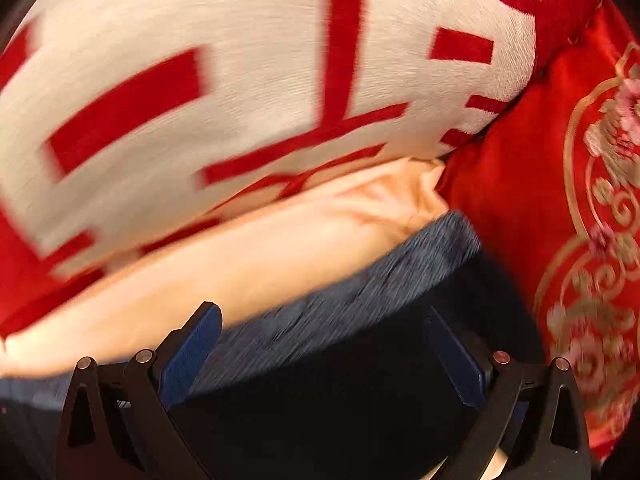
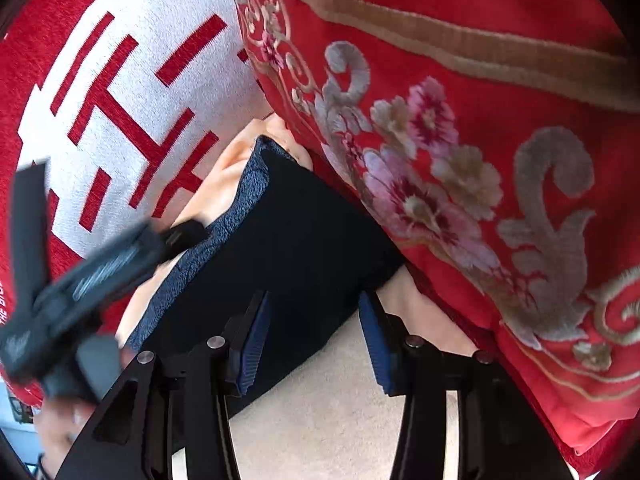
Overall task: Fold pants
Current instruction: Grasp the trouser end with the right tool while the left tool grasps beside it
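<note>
The dark navy pants (image 2: pixel 296 236) lie folded into a compact block, with a heathered blue waistband (image 2: pixel 240 208) along the left edge. They rest on a peach sheet (image 1: pixel 280 248) between two cushions. My right gripper (image 2: pixel 314 296) hovers over the near corner of the pants, its blue pads (image 2: pixel 252 344) apart and pressing on nothing. My left gripper (image 1: pixel 322 312) stands wide open above the pants (image 1: pixel 360 380) and waistband (image 1: pixel 360 284). It also shows as a blurred black shape (image 2: pixel 100 272) at the left of the right wrist view.
A white pillow with a red pattern (image 1: pixel 240 80) lies behind the pants. A red embroidered cushion (image 2: pixel 460 160) presses against their right side. A cream surface (image 2: pixel 328 420) shows under the right gripper. Part of a hand (image 2: pixel 60 428) is at the lower left.
</note>
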`<state>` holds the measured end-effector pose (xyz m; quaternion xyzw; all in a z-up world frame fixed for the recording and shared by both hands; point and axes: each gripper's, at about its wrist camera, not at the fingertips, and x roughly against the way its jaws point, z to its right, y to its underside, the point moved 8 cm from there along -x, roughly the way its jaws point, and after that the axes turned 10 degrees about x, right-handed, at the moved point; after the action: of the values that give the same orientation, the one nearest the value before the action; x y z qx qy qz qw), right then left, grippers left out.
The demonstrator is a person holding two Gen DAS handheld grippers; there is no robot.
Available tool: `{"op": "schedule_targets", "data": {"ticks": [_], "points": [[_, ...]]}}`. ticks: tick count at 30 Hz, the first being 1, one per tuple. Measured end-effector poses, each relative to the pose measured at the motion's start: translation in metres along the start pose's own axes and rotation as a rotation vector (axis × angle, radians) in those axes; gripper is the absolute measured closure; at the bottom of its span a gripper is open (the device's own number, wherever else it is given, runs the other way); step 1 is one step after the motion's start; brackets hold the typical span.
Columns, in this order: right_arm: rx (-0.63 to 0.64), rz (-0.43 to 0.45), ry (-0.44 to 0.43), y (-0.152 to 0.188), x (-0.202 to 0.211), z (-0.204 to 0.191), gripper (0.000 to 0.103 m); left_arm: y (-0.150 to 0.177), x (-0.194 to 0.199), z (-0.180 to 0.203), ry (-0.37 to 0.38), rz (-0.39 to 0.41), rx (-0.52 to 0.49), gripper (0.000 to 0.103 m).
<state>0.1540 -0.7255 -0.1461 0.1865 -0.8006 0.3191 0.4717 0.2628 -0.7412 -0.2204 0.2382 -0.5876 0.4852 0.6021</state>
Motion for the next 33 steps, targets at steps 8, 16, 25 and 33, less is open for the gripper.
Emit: {"op": "schedule_targets", "data": {"ticks": [8, 16, 25, 33], "points": [[0.055, 0.038, -0.019, -0.011, 0.002, -0.002, 0.095, -0.002, -0.033, 0.029, 0.055, -0.057, -0.071, 0.050], [0.086, 0.059, -0.030, -0.012, 0.021, -0.006, 0.096, -0.006, -0.019, 0.051, 0.209, -0.119, -0.155, 0.057], [0.049, 0.049, -0.058, -0.001, 0.011, 0.006, 0.083, -0.019, -0.033, 0.034, 0.206, -0.150, -0.214, 0.021], [0.044, 0.084, -0.085, -0.007, 0.021, -0.002, 0.097, -0.013, -0.031, 0.035, 0.250, -0.171, -0.279, 0.047]]}}
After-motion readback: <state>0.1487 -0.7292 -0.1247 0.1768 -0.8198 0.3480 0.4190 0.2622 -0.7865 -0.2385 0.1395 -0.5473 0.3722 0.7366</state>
